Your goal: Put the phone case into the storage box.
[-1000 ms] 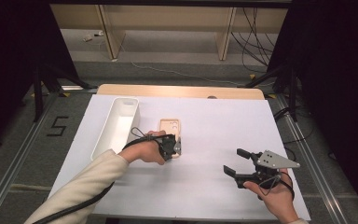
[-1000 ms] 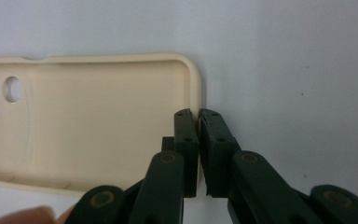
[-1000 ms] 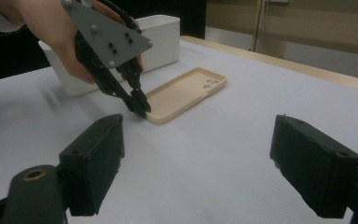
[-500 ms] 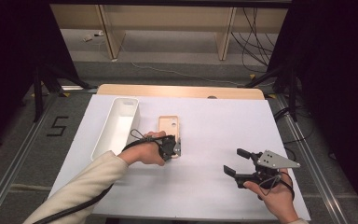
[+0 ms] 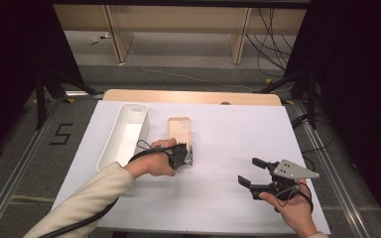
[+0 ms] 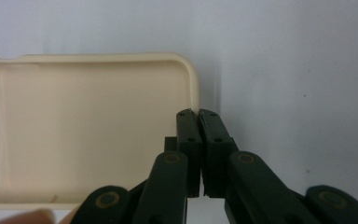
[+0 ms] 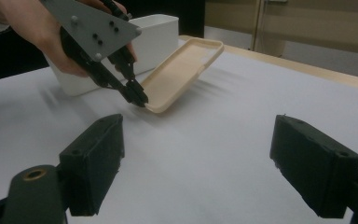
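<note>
A beige phone case [image 5: 179, 130] lies open side up on the white table, just right of the tray. My left gripper [image 5: 190, 156] is shut on the case's near right rim; the left gripper view shows the jaws pinched together on that rim [image 6: 198, 114] beside the case's inner face [image 6: 84, 130]. From the right gripper view the case [image 7: 182, 72] is tilted, with a shadow beneath it, and the left gripper [image 7: 140, 99] holds its near corner. My right gripper [image 5: 248, 171] rests open at the near right, its jaws [image 7: 200, 140] wide apart around nothing.
A long white tray [image 5: 124, 134] stands left of the case, seen behind the left hand as the tray [image 7: 156, 32]. A wooden strip [image 5: 193, 96] runs along the table's far edge. Bare white surface lies between the two grippers.
The phone case has tipped up slightly in the left gripper's hold. The right gripper has stayed put.
</note>
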Action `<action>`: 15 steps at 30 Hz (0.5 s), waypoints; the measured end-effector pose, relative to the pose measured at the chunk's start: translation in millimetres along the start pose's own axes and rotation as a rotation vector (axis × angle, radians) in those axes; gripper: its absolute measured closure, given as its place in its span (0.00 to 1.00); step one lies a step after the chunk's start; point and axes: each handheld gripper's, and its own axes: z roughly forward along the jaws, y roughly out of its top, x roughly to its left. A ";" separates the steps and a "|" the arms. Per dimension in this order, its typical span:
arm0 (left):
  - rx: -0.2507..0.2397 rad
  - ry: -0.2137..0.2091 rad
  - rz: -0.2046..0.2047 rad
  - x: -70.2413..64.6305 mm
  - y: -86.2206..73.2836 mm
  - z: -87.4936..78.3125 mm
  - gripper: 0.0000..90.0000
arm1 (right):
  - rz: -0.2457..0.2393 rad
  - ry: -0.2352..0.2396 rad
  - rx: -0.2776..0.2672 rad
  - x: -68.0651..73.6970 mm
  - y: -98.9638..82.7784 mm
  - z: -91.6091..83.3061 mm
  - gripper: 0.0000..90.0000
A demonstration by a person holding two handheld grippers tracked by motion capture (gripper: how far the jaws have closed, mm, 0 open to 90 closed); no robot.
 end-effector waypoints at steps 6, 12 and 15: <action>0.001 0.051 -0.021 -2.8 -2.0 -3.3 0.97 | 0.035 0.014 0.005 1.4 -0.5 0.8 0.21; -0.009 0.074 -0.018 -10.6 -3.1 -6.5 0.97 | 0.027 0.003 0.014 0.9 -0.2 1.2 0.21; -0.028 0.098 -0.013 -13.5 -2.7 -8.9 0.97 | 0.021 -0.003 0.013 1.1 0.3 1.9 0.21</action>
